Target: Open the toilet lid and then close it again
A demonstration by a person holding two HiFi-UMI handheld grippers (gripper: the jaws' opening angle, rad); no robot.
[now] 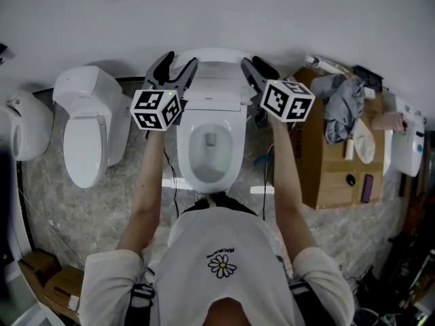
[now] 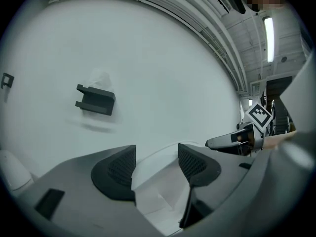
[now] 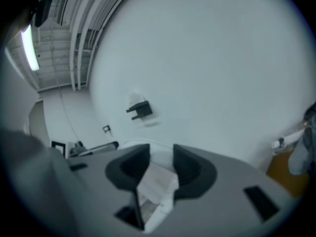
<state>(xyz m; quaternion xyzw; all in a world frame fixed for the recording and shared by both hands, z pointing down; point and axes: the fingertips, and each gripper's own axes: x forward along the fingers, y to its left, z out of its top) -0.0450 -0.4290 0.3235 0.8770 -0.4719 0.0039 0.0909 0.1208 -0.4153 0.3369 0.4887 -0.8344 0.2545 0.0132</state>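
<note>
The white toilet point(image 1: 209, 148) stands in the middle with its bowl showing. Its lid point(image 1: 211, 54) is raised upright against the wall. My left gripper point(image 1: 175, 68) is at the lid's left side rim; in the left gripper view its jaws point(image 2: 157, 164) stand well apart, the white lid rim point(image 2: 158, 184) between them: open. My right gripper point(image 1: 258, 70) is at the lid's right side rim. In the right gripper view its jaws point(image 3: 161, 162) stand closer together, and the white rim point(image 3: 158, 180) fills the gap and looks touched by both pads.
A second white toilet point(image 1: 85, 134) stands to the left, and another white fixture point(image 1: 27, 124) at the far left. A cardboard box point(image 1: 336, 175) with a grey cloth point(image 1: 343, 104) and small items stands to the right. A dark bracket point(image 2: 95, 100) hangs on the wall above.
</note>
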